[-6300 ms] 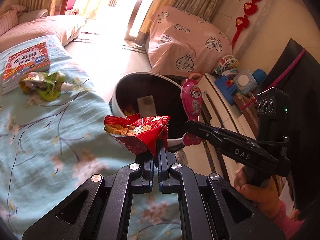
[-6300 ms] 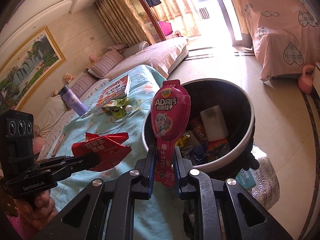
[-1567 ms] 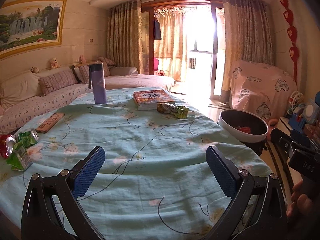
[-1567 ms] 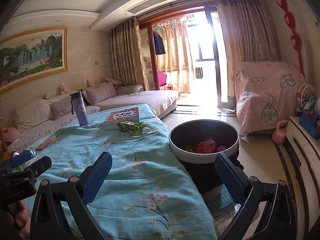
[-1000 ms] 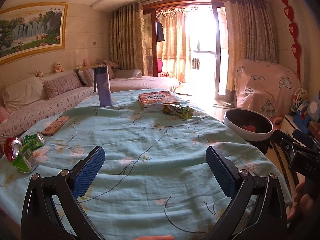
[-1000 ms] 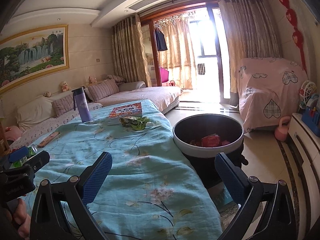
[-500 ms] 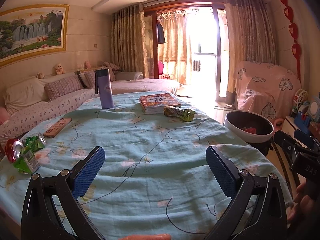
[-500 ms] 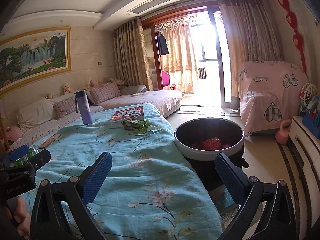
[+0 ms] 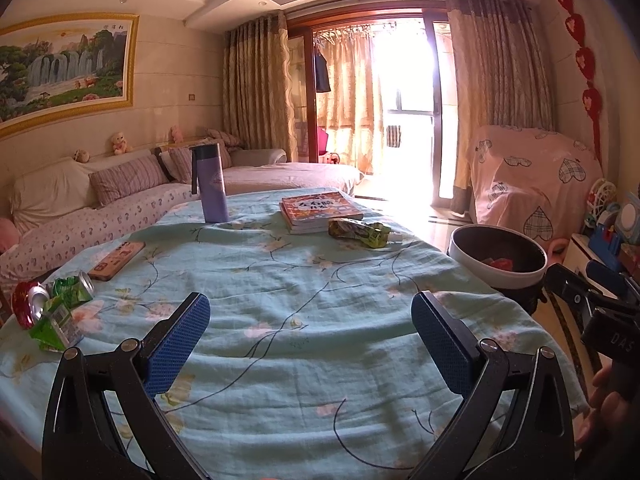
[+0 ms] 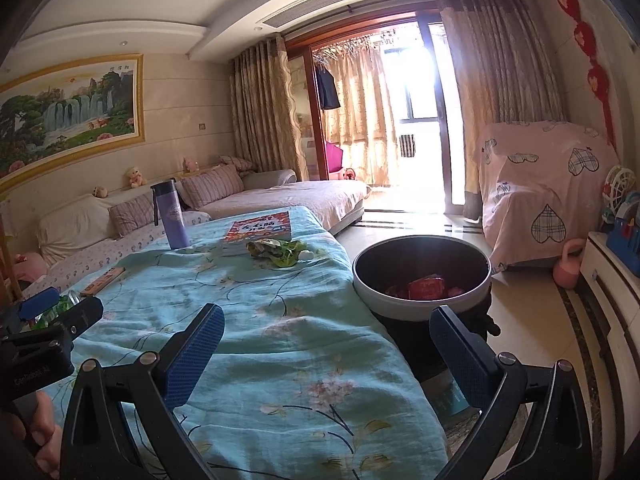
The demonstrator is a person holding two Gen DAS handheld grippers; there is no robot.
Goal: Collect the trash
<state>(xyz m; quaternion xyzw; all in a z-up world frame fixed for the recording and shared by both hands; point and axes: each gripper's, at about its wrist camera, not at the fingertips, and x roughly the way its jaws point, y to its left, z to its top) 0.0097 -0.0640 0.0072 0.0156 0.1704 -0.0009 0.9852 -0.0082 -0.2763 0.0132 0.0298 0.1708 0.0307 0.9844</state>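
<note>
My left gripper hangs open over the near part of a table under a light blue floral cloth, holding nothing. My right gripper is open too, empty, above the table's right edge. A round bin with a white rim stands on the floor right of the table, red wrappers inside it. The bin also shows in the left wrist view. Crushed cans and a green carton lie at the table's left edge. A green snack wrapper lies beside the book; the wrapper appears in the right wrist view too.
A purple flask, a book and a flat remote-like item rest on the table. A sofa runs behind it. A pink-covered chair and a low white cabinet stand to the right.
Both grippers held wrappers over the bin 6.3 s ago; now both are open and empty, drawn back over the table. In the last second the views barely shift.
</note>
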